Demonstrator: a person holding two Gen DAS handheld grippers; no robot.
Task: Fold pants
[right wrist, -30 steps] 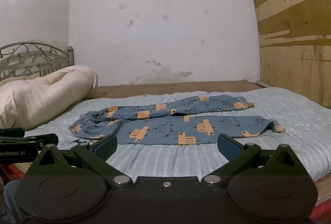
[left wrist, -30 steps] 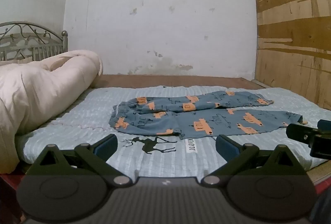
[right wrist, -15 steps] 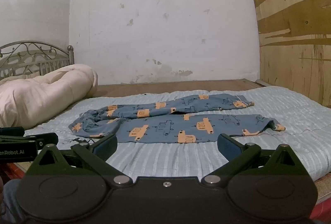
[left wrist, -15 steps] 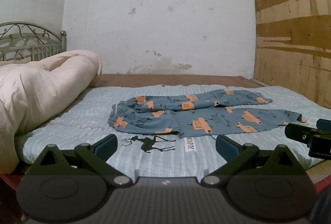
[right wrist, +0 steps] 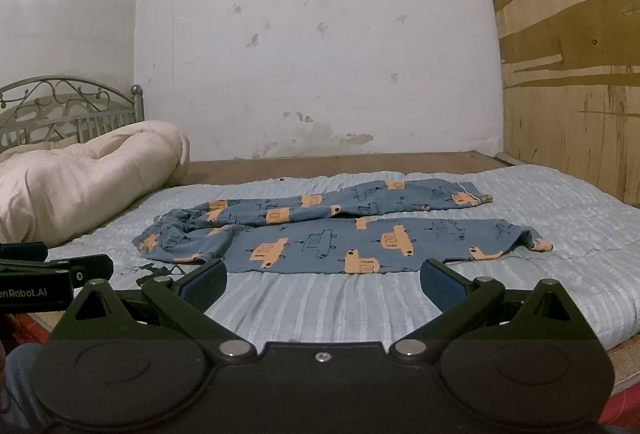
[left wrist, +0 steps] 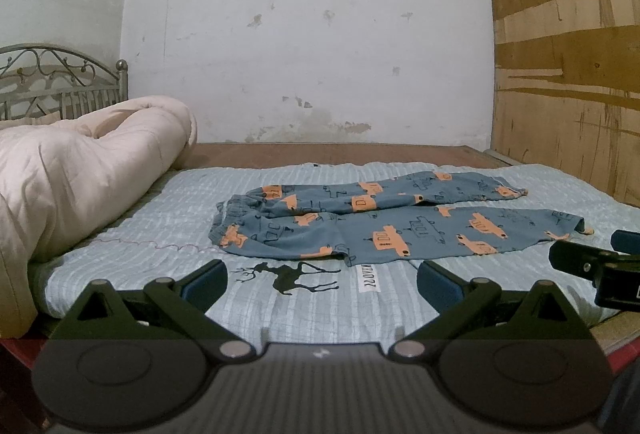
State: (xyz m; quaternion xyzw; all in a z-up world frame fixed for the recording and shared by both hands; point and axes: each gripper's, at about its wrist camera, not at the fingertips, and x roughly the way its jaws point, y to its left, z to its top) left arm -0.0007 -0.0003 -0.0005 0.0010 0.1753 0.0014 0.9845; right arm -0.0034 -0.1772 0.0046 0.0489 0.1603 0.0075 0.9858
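Blue pants with orange car prints (left wrist: pixel 392 222) lie flat on the bed, waistband to the left, both legs stretched to the right; they also show in the right wrist view (right wrist: pixel 340 230). My left gripper (left wrist: pixel 322 284) is open and empty, above the near edge of the bed in front of the waistband. My right gripper (right wrist: pixel 323 284) is open and empty, in front of the near leg. Each gripper shows at the edge of the other's view: the right one (left wrist: pixel 596 270), the left one (right wrist: pixel 48 274).
The pale blue bed cover (left wrist: pixel 140 234) has a black deer print (left wrist: pixel 296 276) and a white label near the front edge. A rolled cream duvet (left wrist: pixel 80 169) lies at the left by a metal headboard (left wrist: pixel 60 81). A wooden panel (left wrist: pixel 568 73) stands at the right.
Both grippers have drifted slightly; the pants look a little lower and nearer in both views. Jaws remain open. The pants have not moved.
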